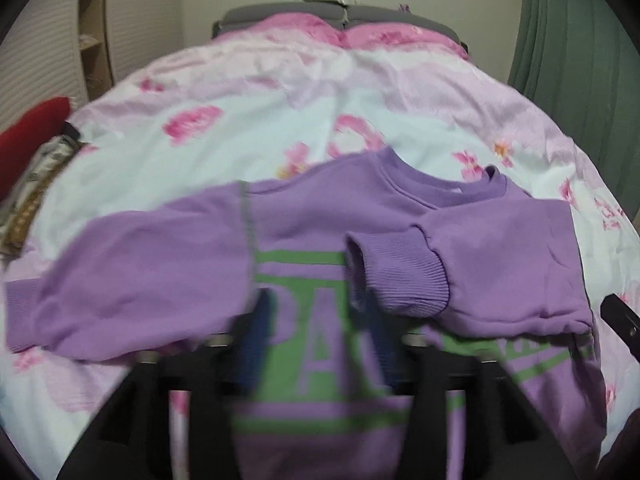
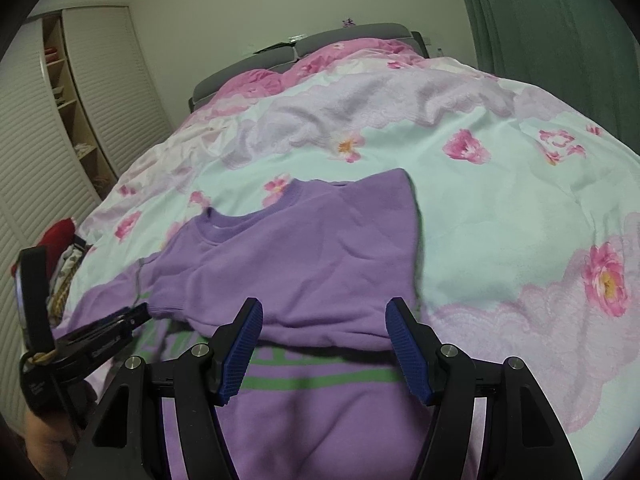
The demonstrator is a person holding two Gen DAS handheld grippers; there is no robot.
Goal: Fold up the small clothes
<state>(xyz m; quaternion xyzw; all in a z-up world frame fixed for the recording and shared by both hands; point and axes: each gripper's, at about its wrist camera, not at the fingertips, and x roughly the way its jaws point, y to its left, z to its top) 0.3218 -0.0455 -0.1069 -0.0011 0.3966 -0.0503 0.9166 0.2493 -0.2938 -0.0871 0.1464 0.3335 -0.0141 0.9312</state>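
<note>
A purple sweatshirt (image 1: 304, 216) with green lettering lies front up on the bed. In the left wrist view one sleeve (image 1: 504, 248) is folded across the chest, its ribbed cuff (image 1: 400, 276) resting on the print. The other sleeve (image 1: 132, 276) stretches out to the left. My left gripper (image 1: 316, 328) hovers blurred over the lettering, jaws apart and nothing clamped, its right finger just below the cuff. Seen from the right wrist, the left gripper (image 2: 140, 314) has its tips beside that cuff (image 2: 166, 306). My right gripper (image 2: 324, 344) stands open over the sweatshirt (image 2: 304, 256), near the folded sleeve's lower edge.
The floral duvet (image 2: 500, 208) covers the whole bed up to a grey headboard (image 2: 352, 38). A green curtain (image 2: 560, 20) hangs on the right and a louvred wardrobe (image 2: 100, 80) stands on the left. A red item (image 1: 36, 128) and patterned cloth (image 1: 36, 184) lie at the bed's left edge.
</note>
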